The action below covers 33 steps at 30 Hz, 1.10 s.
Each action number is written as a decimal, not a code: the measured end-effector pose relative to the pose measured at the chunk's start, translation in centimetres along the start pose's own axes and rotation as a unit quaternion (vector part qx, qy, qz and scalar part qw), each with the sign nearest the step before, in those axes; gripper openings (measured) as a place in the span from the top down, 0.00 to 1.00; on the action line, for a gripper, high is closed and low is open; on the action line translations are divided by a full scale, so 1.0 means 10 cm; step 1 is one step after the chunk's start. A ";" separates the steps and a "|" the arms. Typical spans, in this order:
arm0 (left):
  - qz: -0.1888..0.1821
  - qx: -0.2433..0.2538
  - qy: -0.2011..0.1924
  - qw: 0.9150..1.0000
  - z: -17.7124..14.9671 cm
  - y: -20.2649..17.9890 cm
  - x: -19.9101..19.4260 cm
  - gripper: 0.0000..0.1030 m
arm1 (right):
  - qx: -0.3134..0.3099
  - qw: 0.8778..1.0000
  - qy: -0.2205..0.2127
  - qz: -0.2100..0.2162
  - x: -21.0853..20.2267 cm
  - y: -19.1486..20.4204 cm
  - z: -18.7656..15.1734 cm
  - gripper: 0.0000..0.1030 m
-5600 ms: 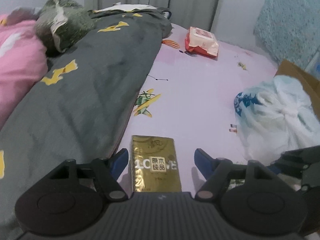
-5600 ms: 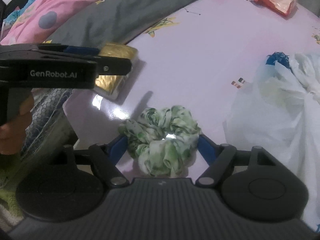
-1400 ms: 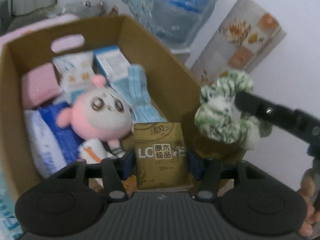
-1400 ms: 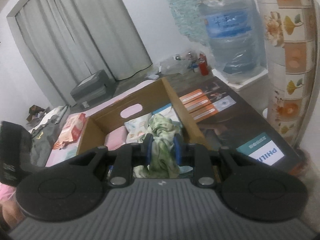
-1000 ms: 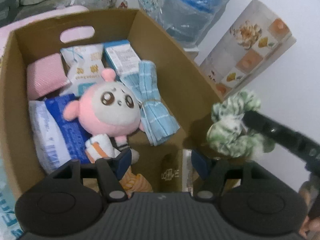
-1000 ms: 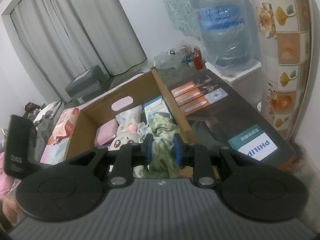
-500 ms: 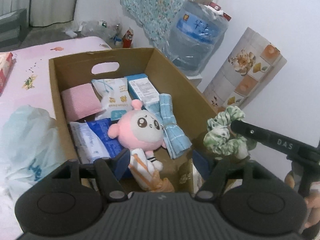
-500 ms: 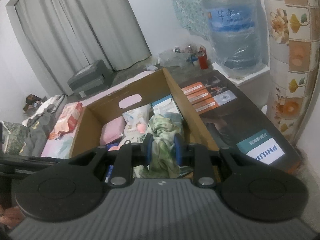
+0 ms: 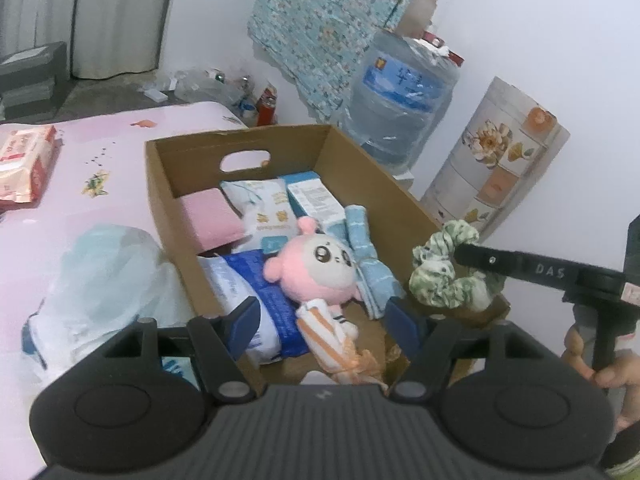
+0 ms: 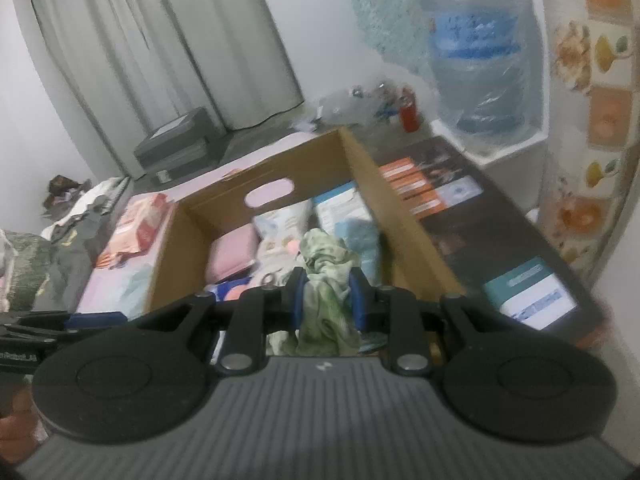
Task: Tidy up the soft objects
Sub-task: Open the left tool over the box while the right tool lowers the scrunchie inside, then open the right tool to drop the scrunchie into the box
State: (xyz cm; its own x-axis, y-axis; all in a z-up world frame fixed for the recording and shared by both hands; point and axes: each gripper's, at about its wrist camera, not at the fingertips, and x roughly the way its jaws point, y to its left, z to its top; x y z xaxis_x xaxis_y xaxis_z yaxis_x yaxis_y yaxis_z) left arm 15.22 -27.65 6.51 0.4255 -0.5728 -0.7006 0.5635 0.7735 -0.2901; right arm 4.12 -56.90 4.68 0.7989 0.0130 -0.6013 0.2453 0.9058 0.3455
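- Your left gripper (image 9: 320,322) has its blue-tipped fingers spread apart with nothing between them; it hangs above the near end of the cardboard box (image 9: 160,184).
- Your right gripper (image 10: 327,294) is clamped on the green-and-white scrunchie (image 10: 326,280), which bulges out above and below the pinched blue pads.
- In the left wrist view, that scrunchie (image 9: 448,276) sits at the tip of your right gripper (image 9: 460,252), in the air at the box's right wall near its near right corner, not yet resting inside.
- The box stands at the edge of the pink bed sheet (image 9: 100,152), with its handle cut-out in the far wall.
- Inside the box, a pink plush toy (image 9: 320,270) lies face up around the middle, its striped orange-and-white body pointing toward the near end.
- A folded blue cloth (image 9: 368,264) lies along the right wall, touching the plush toy.
- A blue-and-white soft pack (image 9: 256,304) lies by the left wall at the near end, partly under the plush toy.
- A pink pad (image 9: 208,220) sits in the far left corner, with a white snack-style pouch (image 9: 264,208) and a blue-and-white carton (image 9: 312,196) beside it along the far end.
- A white plastic bag (image 9: 108,280) rests on the sheet just beside the box's left wall.
- A red-and-white wipes pack (image 9: 24,164) lies farther off on the sheet, well apart from the box.
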 end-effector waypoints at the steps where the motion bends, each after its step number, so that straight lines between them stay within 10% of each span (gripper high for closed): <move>1: 0.002 -0.001 -0.003 1.000 -0.01 0.02 -0.03 0.32 | -0.004 1.000 0.004 -0.001 0.03 0.03 -0.01 0.77; 6: 0.011 -0.004 -0.015 1.000 -0.05 0.13 -0.15 0.29 | -0.006 0.997 0.074 -0.026 0.36 0.07 -0.09 0.46; 14: 0.020 -0.017 -0.026 0.999 -0.15 0.33 -0.30 0.29 | 0.022 0.995 0.094 -0.015 0.38 0.02 -0.14 0.43; 21: 0.015 -0.027 -0.021 0.999 -0.22 0.44 -0.34 0.27 | 0.057 0.979 0.194 0.027 0.70 0.05 -0.05 0.23; 33: 0.021 -0.011 -0.020 1.000 -0.33 0.45 -0.36 0.20 | 0.073 0.968 0.238 -0.037 0.94 0.07 -0.15 0.21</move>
State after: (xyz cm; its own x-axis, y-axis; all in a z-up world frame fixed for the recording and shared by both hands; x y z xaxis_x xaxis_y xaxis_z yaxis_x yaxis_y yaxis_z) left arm 13.88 -21.23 5.65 0.4759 -0.5504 -0.6860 0.5294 0.8021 -0.2763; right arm 10.96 -55.50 -1.83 0.4410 0.1765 -0.8800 0.3951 0.8422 0.3669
